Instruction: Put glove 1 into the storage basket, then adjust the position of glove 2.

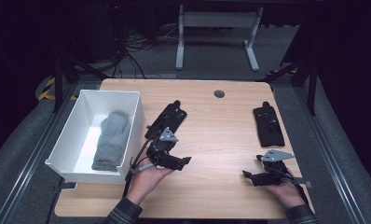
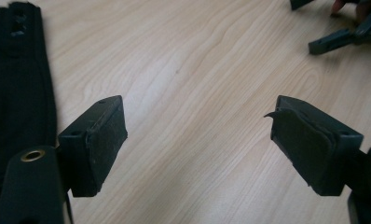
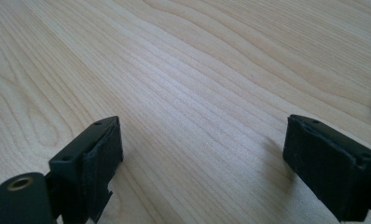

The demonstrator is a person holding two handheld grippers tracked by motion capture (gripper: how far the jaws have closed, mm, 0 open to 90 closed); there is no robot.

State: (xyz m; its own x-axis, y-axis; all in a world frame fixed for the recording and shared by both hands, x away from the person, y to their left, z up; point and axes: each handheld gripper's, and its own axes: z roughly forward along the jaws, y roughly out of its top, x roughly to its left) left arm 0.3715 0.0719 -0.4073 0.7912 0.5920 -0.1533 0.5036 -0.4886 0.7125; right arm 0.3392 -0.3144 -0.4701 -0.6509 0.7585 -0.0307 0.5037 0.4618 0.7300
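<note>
You get a brightly lit table (image 1: 211,121) from overhead — the room around it falls to near black. Shadows under the bin (image 1: 110,95) are soft and short. In your gripper views the wood grain is sharp mid-frame, the near jaws are slightly soft, and a pale sheen — mild glare — crosses the boards.

A black glove (image 1: 167,119) lies flat on the wooden table, just beside the white bin.
</note>
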